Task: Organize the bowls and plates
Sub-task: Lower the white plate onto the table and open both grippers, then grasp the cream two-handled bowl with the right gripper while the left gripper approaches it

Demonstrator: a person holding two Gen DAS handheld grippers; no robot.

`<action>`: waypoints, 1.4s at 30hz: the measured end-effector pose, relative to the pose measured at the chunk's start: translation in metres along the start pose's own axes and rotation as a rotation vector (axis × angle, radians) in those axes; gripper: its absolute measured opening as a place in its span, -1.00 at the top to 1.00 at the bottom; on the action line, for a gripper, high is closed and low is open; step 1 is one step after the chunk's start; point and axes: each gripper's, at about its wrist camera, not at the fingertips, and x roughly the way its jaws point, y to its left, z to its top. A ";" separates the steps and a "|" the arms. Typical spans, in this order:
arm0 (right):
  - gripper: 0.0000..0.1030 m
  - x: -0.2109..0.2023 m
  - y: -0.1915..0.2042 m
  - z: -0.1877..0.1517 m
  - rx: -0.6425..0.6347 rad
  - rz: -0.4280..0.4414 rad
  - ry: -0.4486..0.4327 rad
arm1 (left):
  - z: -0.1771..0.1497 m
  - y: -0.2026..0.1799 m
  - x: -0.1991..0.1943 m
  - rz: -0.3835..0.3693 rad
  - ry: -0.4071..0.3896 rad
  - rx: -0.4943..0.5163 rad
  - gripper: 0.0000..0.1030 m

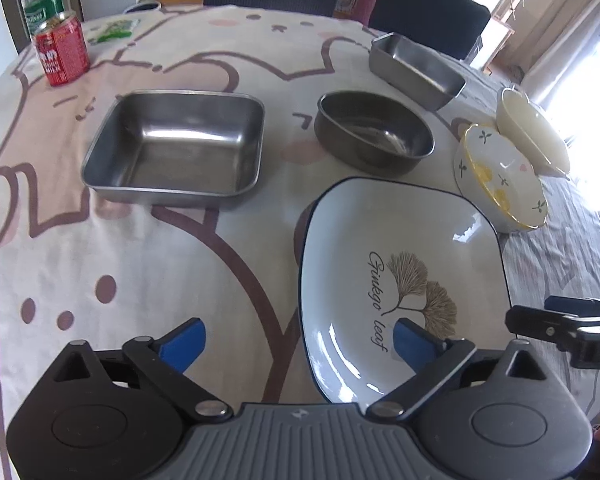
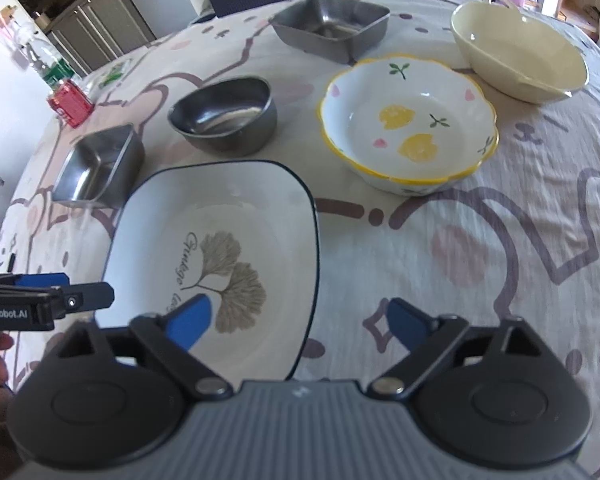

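Both grippers pitched steeply down over square ginkgo plate lying on tablecloth. Left gripper spread wide, straddling plate's left rim; right gripper spread wide across right rim. Neither grips anything.

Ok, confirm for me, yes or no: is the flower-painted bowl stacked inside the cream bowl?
No: in the right wrist view the flower-painted bowl sits on the tablecloth beside the cream bowl, not inside it.
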 end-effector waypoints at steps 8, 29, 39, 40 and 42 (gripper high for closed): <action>-0.99 -0.020 -0.006 -0.003 -0.002 0.008 -0.036 | -0.003 -0.008 -0.015 0.014 -0.054 0.045 -1.00; -0.99 -0.099 -0.093 0.015 0.310 0.018 -0.433 | 0.027 -0.092 -0.058 -0.138 -0.348 0.196 -1.00; -0.99 -0.068 -0.195 0.048 0.755 0.094 -0.592 | 0.069 -0.146 -0.065 -0.220 -0.443 0.292 -1.00; -0.99 -0.060 -0.202 0.049 0.801 0.115 -0.599 | 0.073 -0.151 -0.064 -0.223 -0.450 0.301 -1.00; -0.99 -0.042 -0.217 0.054 0.901 0.152 -0.596 | 0.083 -0.158 -0.060 -0.232 -0.459 0.316 -1.00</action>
